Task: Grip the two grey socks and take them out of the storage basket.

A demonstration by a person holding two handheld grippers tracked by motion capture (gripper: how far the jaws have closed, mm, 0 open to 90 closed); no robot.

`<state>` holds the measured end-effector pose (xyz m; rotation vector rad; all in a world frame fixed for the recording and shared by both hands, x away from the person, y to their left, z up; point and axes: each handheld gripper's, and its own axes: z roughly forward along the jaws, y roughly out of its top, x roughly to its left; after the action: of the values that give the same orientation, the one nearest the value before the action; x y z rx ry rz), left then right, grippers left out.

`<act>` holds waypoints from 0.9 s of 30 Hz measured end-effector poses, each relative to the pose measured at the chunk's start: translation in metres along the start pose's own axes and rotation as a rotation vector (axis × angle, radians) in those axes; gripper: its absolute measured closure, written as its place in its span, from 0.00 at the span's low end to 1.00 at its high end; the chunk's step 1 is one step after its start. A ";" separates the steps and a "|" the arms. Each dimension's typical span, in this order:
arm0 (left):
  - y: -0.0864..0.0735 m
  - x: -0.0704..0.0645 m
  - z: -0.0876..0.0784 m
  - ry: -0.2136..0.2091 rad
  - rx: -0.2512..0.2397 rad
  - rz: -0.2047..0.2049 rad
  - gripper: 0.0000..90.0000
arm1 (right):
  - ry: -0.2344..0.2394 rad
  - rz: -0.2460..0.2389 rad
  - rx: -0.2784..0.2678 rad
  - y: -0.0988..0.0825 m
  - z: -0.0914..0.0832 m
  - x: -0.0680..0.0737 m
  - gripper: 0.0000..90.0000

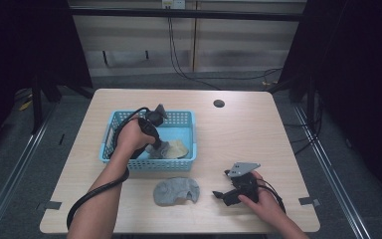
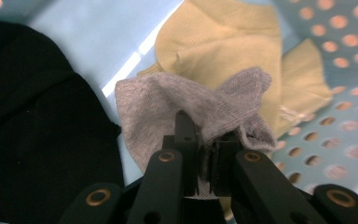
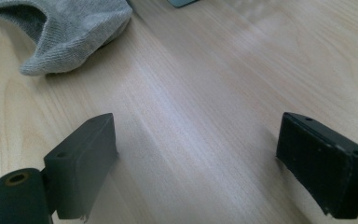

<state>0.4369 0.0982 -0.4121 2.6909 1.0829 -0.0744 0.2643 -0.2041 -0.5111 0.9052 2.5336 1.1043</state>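
The basket (image 1: 186, 119) is light blue, its walls patterned with round holes. Inside lie a grey sock (image 2: 191, 105), a pale yellow sock (image 2: 223, 42) and a black sock (image 2: 37, 121). Another grey sock (image 1: 175, 191) lies on the light wood-grain tabletop (image 1: 243, 134). The jaws are black.

Pale wood-grain desk (image 3: 205, 93) – smooth, slight sheen. Light-blue perforated plastic basket (image 2: 349, 121) – glossy. Grey knit cloth sock in the basket (image 2: 186, 102) – fine ribbed weave, matt; yellow cloth sock (image 2: 223, 42) beside it is the same knit. Black fabric item (image 2: 37, 130) – matt. Second grey knit sock on the desk (image 3: 70, 32) – soft, ribbed. Right gripper (image 3: 209, 163) pads – matt black, plastic-looking.
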 end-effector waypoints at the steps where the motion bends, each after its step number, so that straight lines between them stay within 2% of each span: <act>1: 0.000 -0.001 -0.003 -0.001 -0.006 0.008 0.94 | 0.001 0.000 -0.001 0.000 0.000 0.000 0.13; 5: 0.002 -0.005 -0.016 -0.007 -0.012 0.045 0.94 | -0.001 0.000 0.001 0.000 0.000 0.000 0.13; 16: 0.002 -0.011 -0.043 -0.020 -0.045 0.075 0.94 | 0.002 0.002 0.001 0.000 0.000 0.000 0.13; 19: 0.001 -0.013 -0.049 -0.030 -0.048 0.081 0.94 | 0.002 0.002 0.000 0.000 0.000 0.000 0.13; 27: 0.001 -0.022 -0.060 -0.033 -0.033 0.134 0.93 | 0.002 0.001 -0.001 0.000 0.000 0.000 0.13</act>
<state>0.4189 0.0971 -0.3504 2.7145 0.8845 -0.0769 0.2643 -0.2041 -0.5112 0.9052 2.5342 1.1065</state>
